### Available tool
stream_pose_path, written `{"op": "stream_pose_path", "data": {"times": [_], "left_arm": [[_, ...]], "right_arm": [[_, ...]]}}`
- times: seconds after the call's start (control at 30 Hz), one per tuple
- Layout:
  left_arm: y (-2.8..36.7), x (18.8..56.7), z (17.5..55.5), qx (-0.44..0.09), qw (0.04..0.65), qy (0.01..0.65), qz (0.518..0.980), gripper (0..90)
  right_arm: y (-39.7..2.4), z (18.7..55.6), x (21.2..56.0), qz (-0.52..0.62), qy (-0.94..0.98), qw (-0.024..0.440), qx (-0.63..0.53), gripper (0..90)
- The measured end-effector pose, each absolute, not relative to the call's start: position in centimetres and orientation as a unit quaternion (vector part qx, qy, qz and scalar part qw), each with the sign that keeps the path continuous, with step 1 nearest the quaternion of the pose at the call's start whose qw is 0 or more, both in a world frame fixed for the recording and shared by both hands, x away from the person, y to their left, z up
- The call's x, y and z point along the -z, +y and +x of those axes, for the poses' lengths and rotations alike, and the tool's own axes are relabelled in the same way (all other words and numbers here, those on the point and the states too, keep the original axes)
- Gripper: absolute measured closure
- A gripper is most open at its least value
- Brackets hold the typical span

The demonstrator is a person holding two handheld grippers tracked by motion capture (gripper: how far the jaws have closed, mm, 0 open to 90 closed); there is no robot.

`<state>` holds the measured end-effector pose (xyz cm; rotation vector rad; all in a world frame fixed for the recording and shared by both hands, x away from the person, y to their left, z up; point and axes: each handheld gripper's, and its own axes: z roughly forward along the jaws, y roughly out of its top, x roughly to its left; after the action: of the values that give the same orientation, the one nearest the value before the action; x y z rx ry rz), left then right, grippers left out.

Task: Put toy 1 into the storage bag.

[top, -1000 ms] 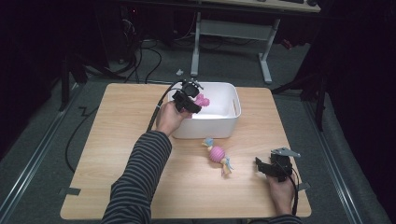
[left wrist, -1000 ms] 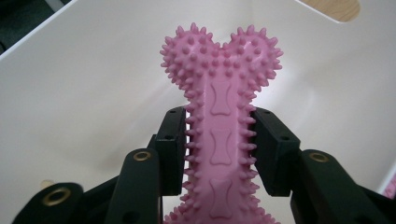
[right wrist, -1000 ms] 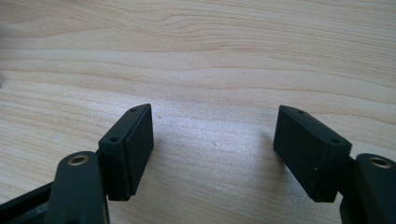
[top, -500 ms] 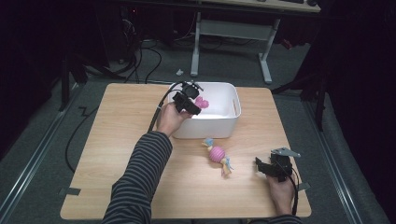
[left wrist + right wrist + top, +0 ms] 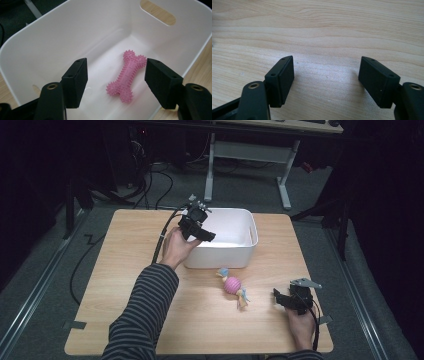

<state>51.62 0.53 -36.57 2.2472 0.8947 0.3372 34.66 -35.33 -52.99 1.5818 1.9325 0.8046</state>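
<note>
We see the wooden bench [image 5: 130,270] carrying a white bin [image 5: 227,240]. Our left tongs [image 5: 116,83] hang over the bin, jaws just opened and empty, the pink spiky bone [image 5: 127,75] lying free on the bin's floor below. Our right tongs [image 5: 327,81], well clear of the bin, gape empty over bare wood.

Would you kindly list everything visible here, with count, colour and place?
Spiky rubber bone toy: one, pink, lying on the bin floor.
Plastic bin: one, white, at the table's far middle.
Ball-and-rope toy: one, pink with pastel ends, on the table before the bin.
Wooden table: one, light.
Left gripper: one, black, jaws just opened, above the bone, not touching it.
Right gripper: one, black, open, over bare wood.
</note>
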Motion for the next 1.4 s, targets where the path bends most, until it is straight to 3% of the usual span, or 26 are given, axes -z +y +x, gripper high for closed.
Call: {"op": "stream_pose_path", "data": {"times": [1.4], "left_arm": [[11.7, 36.0, 43.9, -0.169, 0.423, 0.380, 0.805, 26.3]], "right_arm": [[-35.3, 34.7, 53.0, 0.583, 0.712, 0.256, -0.296, 28.9]]}}
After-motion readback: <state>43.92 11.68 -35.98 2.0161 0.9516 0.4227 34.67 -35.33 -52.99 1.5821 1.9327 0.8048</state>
